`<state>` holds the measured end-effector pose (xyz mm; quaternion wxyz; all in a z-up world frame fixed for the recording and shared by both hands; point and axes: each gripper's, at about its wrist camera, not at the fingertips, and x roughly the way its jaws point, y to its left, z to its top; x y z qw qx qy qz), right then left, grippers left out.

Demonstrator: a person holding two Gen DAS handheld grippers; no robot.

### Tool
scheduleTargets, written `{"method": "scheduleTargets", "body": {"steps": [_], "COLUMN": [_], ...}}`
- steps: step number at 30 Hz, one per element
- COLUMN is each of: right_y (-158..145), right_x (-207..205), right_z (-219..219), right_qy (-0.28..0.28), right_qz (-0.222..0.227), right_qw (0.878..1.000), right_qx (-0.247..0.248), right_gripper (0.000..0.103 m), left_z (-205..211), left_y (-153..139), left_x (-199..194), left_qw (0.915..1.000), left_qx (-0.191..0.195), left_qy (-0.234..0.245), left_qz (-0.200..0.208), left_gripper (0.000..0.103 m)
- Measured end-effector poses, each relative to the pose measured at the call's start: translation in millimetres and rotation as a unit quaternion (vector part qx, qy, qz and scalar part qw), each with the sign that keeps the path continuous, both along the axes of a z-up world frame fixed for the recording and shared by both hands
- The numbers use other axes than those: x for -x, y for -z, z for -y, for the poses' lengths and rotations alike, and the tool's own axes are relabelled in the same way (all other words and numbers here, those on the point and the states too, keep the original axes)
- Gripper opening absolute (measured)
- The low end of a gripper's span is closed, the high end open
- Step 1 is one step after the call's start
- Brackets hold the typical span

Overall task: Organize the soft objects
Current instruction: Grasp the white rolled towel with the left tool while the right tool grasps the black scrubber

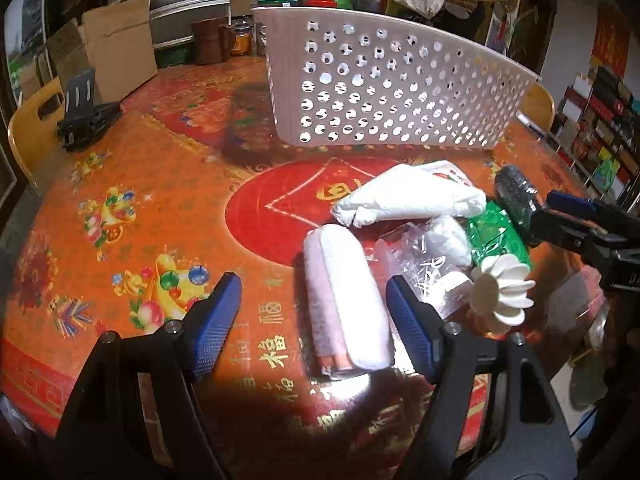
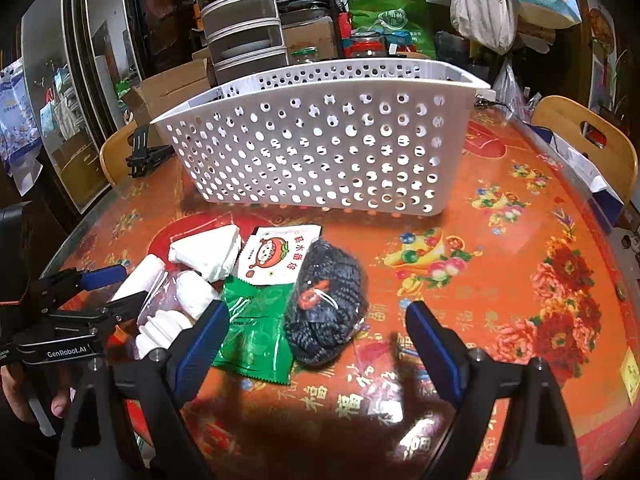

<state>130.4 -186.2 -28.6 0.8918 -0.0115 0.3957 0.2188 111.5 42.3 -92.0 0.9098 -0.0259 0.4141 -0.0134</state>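
Observation:
A white perforated basket [image 1: 384, 92] [image 2: 320, 148] stands at the back of the round table. In front of it lies a pile: a rolled pink-white towel [image 1: 344, 304], a white folded cloth [image 1: 408, 200] [image 2: 208, 254], a clear bag with white items [image 1: 436, 252] [image 2: 180, 300], a green packet [image 2: 256, 332], a white printed packet [image 2: 276, 258] and a black knitted bundle [image 2: 324, 300]. My left gripper [image 1: 314, 320] is open with the towel between its fingers. My right gripper [image 2: 318, 340] is open around the black bundle.
A red-orange patterned cloth [image 2: 500, 280] covers the table. A black phone stand [image 1: 86, 116] sits at the far left. Wooden chairs [image 2: 588, 136] stand around the table. Boxes, drawers and bags crowd the background.

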Motion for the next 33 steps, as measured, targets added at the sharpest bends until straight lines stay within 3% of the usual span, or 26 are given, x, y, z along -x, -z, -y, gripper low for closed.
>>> {"method": "scheduleTargets", "body": {"steps": [10,13,18,24,33], "right_y": [11.3,11.6,15.3,16.0,7.6], "right_x": [-11.7,-13.7,-18.1,-18.9,-11.3], "right_z": [-3.7,-2.3,-1.2,0.8,12.7], "right_qy": [0.001,0.006,0.01,0.008,0.015], "right_qz": [-0.013,-0.014,-0.02,-0.021,-0.003], "right_qw": [1.0,1.0,1.0,1.0,1.0], "right_qx": [0.009,0.009,0.01,0.007,-0.005], "right_gripper": [0.074,0.071,0.065,0.046,0.045], "left_z": [1.7,0.0,0.1,1.0,-3.4], "left_y": [2.6,1.0,-0.8,-0.8,-5.7], "left_x": [3.1,6.7,9.4,13.5,21.3], "left_qw": [0.9999,0.9999,0.9998,0.9996,0.9992], "left_qx": [-0.006,-0.003,0.0,0.002,0.009], "left_qy": [-0.001,-0.002,0.002,0.005,-0.002], "left_qz": [0.01,0.016,0.021,0.028,0.04], "left_gripper": [0.071,0.051,0.03,0.03,0.03]}}
